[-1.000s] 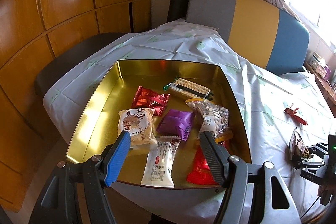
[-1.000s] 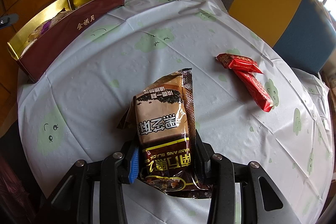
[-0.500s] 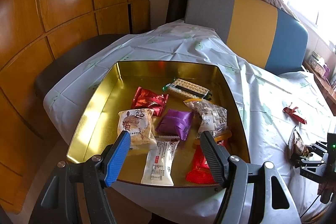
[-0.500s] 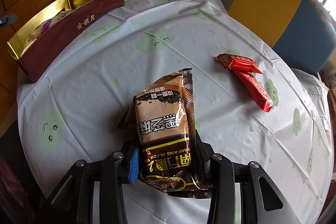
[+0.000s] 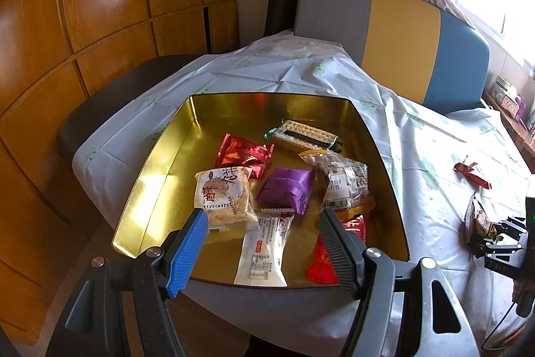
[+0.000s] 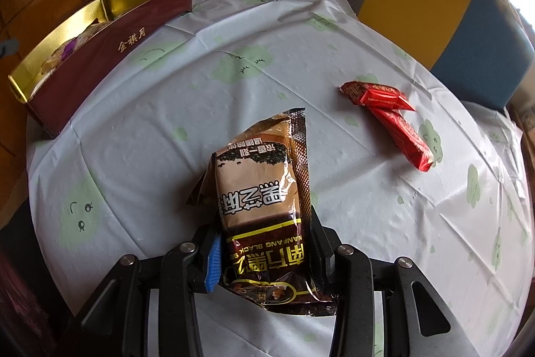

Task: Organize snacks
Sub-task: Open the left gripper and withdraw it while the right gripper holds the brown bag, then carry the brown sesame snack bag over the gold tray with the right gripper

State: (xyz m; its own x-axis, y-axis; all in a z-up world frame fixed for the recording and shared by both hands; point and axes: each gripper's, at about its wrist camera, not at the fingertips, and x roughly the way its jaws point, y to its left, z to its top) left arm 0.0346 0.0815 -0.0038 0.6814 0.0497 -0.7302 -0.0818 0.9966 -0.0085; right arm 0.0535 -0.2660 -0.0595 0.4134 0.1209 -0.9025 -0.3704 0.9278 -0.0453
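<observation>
A gold-lined box (image 5: 160, 169) with a maroon outside (image 6: 110, 56) sits at the table's left edge and holds several wrapped snacks, among them a purple packet (image 5: 287, 189) and a round pastry pack (image 5: 224, 193). My left gripper (image 5: 264, 223) hovers open above the box's near edge, nothing between its fingers. My right gripper (image 6: 264, 243) is shut on a brown and black sesame snack packet (image 6: 264, 199), held just over the tablecloth. The same gripper and packet (image 5: 481, 223) show at the far right of the left wrist view. Two red bars (image 6: 391, 112) lie on the cloth beyond it.
A pale tablecloth with green cloud prints (image 6: 234, 66) covers the round table. A grey, yellow and blue chair back (image 5: 401, 32) stands behind it, wooden cabinet panels (image 5: 83, 5) to the left, a dark chair seat (image 5: 110, 96) beside the box.
</observation>
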